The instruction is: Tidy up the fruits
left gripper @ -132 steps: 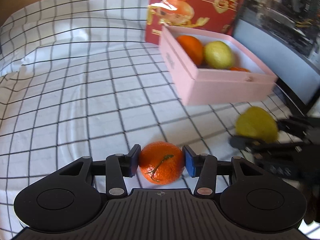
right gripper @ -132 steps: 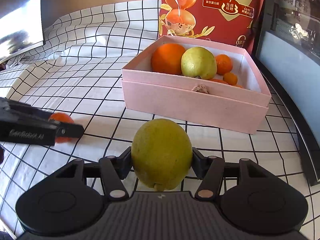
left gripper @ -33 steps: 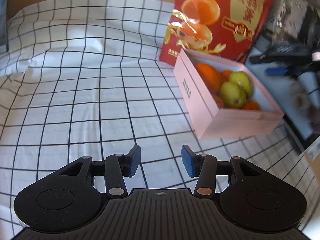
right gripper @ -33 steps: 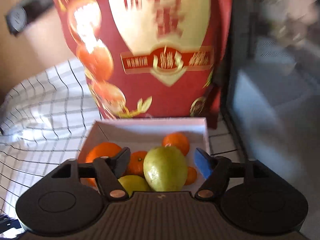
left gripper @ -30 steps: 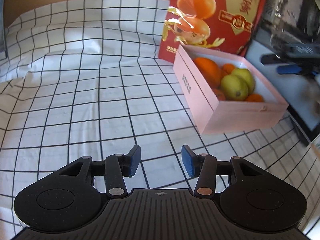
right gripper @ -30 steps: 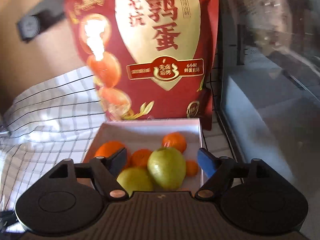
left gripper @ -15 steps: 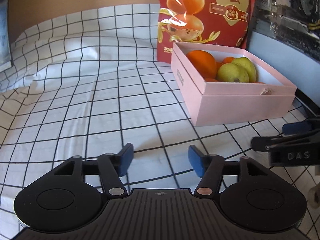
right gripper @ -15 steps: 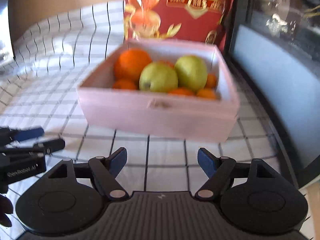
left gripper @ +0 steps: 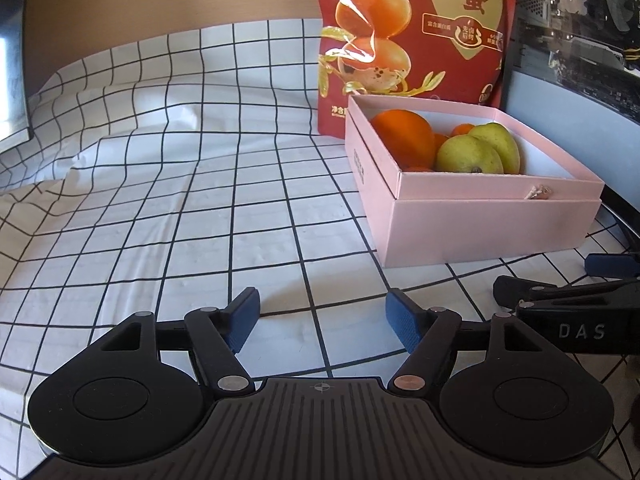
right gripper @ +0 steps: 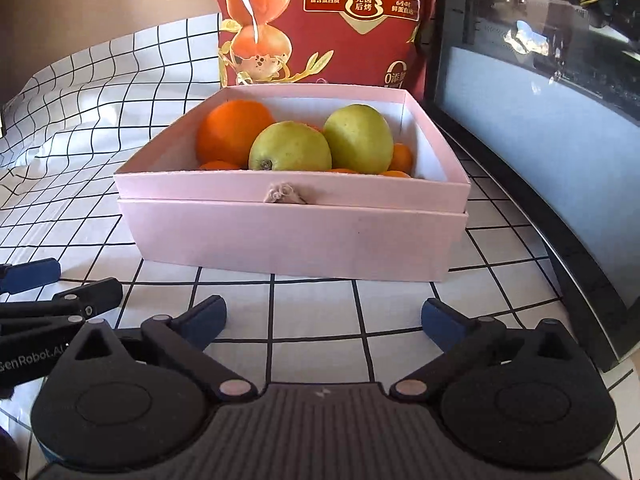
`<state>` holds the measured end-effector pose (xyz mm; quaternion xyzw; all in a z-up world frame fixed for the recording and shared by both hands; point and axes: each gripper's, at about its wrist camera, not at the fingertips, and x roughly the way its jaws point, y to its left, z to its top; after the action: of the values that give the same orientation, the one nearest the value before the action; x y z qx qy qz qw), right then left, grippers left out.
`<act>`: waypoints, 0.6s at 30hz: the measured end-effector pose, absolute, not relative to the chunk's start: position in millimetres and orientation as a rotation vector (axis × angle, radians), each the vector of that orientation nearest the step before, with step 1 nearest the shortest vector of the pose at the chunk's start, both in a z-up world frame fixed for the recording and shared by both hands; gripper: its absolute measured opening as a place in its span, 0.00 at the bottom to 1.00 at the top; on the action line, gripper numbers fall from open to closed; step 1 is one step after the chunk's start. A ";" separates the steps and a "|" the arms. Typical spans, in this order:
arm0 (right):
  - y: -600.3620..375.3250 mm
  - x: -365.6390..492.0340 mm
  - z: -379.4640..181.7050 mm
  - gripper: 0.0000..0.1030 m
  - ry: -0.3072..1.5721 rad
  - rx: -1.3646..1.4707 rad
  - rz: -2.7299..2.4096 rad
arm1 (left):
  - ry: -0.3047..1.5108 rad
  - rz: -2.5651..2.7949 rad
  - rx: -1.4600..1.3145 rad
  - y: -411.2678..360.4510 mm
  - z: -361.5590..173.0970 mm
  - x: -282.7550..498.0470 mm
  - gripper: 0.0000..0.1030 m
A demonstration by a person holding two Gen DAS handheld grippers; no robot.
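Observation:
A pink box (right gripper: 288, 236) stands on the checked cloth and holds a large orange (right gripper: 232, 132), two green pears (right gripper: 290, 148) (right gripper: 358, 138) and several small tangerines (right gripper: 401, 157). The box also shows in the left wrist view (left gripper: 480, 224), with the orange (left gripper: 402, 140) and pears (left gripper: 468, 156) inside. My left gripper (left gripper: 322, 322) is open and empty, low over the cloth, left of the box. My right gripper (right gripper: 322, 320) is open and empty, just in front of the box. Each gripper shows at the edge of the other's view.
A tall red snack bag (right gripper: 320, 24) stands right behind the box. A dark glass-fronted case (right gripper: 540, 120) runs along the right side. The white checked cloth (left gripper: 180, 208) stretches left, wrinkled at the back. A dark screen edge (left gripper: 12, 60) is at far left.
Both grippers have let go of their fruit into the box, then drawn back and come down low in front of it. Both now stand open wider and empty.

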<state>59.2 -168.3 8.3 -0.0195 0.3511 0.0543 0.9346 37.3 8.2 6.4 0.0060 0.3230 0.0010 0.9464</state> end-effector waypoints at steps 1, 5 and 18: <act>-167.8 58.0 6.7 1.00 0.705 -0.039 0.110 | 0.658 0.000 0.012 8.8 6.5 37.5 0.73; -168.1 61.3 6.5 1.00 0.705 -0.036 0.111 | 0.658 -0.002 0.011 9.3 6.3 38.3 0.73; -168.3 61.3 6.4 1.00 0.705 -0.035 0.111 | 0.658 -0.001 0.011 9.0 6.2 37.9 0.74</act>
<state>61.3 -168.3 6.4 -0.0172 0.3452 0.0542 0.9368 37.9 9.0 6.2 0.0056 0.3230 -0.0004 0.9464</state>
